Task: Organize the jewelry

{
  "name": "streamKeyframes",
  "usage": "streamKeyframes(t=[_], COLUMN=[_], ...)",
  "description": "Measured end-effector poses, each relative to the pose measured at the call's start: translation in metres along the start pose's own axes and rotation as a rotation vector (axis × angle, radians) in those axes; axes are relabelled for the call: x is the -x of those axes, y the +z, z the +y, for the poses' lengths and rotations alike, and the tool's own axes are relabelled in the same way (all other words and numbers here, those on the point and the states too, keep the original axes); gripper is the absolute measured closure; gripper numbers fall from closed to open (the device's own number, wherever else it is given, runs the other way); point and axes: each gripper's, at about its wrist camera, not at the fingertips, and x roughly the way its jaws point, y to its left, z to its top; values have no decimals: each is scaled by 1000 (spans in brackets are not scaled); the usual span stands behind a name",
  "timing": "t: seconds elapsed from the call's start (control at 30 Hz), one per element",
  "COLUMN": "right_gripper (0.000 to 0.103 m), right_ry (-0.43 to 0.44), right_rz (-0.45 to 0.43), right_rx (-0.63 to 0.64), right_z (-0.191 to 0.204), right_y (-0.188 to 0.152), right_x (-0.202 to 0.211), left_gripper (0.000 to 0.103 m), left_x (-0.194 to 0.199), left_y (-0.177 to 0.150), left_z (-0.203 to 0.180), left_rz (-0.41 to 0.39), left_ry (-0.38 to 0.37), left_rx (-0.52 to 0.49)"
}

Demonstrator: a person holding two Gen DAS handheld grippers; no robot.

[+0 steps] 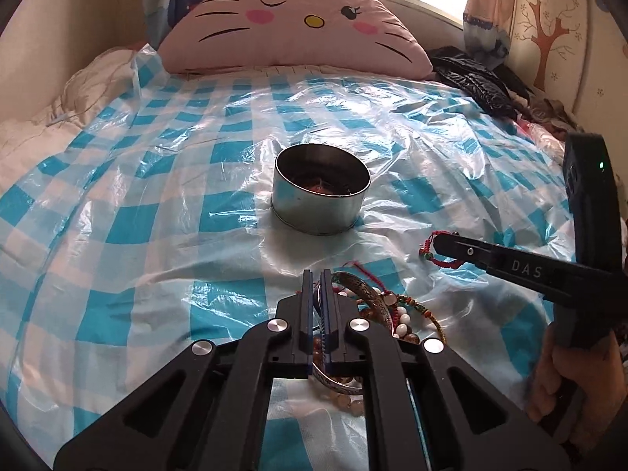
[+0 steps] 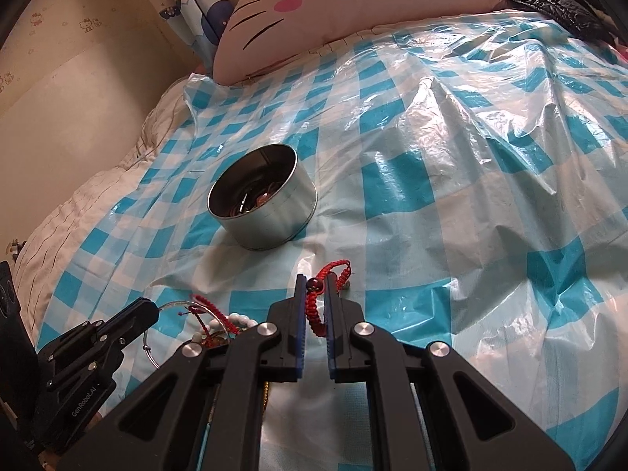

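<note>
A round metal tin point(image 1: 322, 196) stands on the checked plastic sheet and holds some jewelry; it also shows in the right wrist view point(image 2: 263, 208). My left gripper point(image 1: 317, 278) is shut on a silver bangle point(image 1: 361, 290) at the jewelry pile point(image 1: 396, 318). My right gripper point(image 2: 316, 284) is shut on a red braided cord bracelet point(image 2: 318, 306), held just above the sheet right of the pile; it shows from the side in the left wrist view point(image 1: 435, 245). The pile of beads and cords point(image 2: 212, 322) lies by the left gripper point(image 2: 151, 308).
A pink cat-face pillow point(image 1: 294, 27) lies at the bed's head. Black clothing point(image 1: 479, 78) is heaped at the far right. The blue-and-white plastic sheet point(image 1: 157, 196) covers the bed. A wall point(image 2: 78, 78) runs along the left.
</note>
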Motion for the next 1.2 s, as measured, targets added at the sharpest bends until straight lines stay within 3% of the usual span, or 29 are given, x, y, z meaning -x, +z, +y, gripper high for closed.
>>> streamKeyframes(t=[0.03,0.07,0.1,0.13,0.17,0.23,0.37,0.5,0.7,0.87,1.13,1.2], right_gripper=[94,83,49,36,33,33,33,33,33,33,34,41], right_ry=[-40,-77,-103,-118,-100,-17,150,199,55,-91,-175,-179], right_rz=[2,-3,-23,-65,-105,-125,14,102,-16,30,117,126], right_rx=[1,-2,-9,-6,7,50,161,158,104,127,164,170], right_z=[-1,-3,-5,-6,-3,7,38,41,24,23,22,23], right_y=[0,0,1,1,1,1,-3,-5,0,-2,-7,-8], right_x=[0,1,5,13,21,26,-2,-23,0,-10,-29,-31], left_gripper=[100,100,100,100,100,100,100,100,100,100,97,94], left_x=[0,0,0,-1,-1,-2,-4,-10,-20,-24,-38,-42], left_y=[0,0,0,0,0,0,0,0,-1,-3,-6,-7], left_z=[3,6,7,8,8,7,5,7,15,20,21,18], left_rz=[2,5,6,7,9,10,20,47,92,116,185,204], left_ry=[-7,-13,-18,-20,-19,-19,-9,23,38,25,13,10], left_rx=[17,31,40,44,43,37,32,41,72,95,102,89])
